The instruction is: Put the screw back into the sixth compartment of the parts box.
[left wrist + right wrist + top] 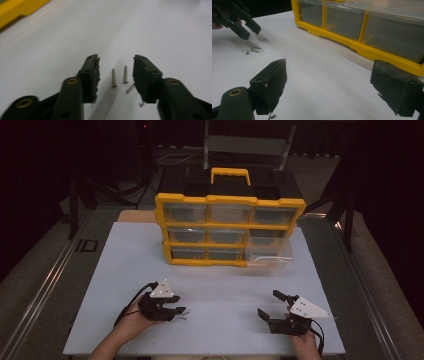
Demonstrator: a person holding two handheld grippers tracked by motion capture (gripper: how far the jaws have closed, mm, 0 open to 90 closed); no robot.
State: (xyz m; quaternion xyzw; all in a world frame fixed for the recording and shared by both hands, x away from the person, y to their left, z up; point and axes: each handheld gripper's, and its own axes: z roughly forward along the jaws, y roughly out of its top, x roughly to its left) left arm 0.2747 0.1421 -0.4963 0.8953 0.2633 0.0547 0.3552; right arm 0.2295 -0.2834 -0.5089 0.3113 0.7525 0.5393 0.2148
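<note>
The white table (210, 285) carries everything, and the largest thing on it is a yellow organiser cabinet (229, 227) standing at the far middle, with a black top, a yellow carry handle and three rows of clear drawers. Its lower right clear drawer (267, 251) is pulled out toward the person, jutting past the yellow frame; the other drawers sit flush. In the right gripper view the cabinet's bottom row runs across the upper right, close beyond the jaws. At the near right of the table a hand holds the right tool (272, 307), its jaws spread wide apart with nothing between them, angled toward the left. At the near left the other hand holds the left tool (179, 309), jaws released and parted, pointing right and hovering low over the table. Three small screws (120, 77) lie loose on the white surface in the gap between those jaws: two side by side and roughly parallel, the third tilted and partly hidden beside the right-hand jaw.
</note>
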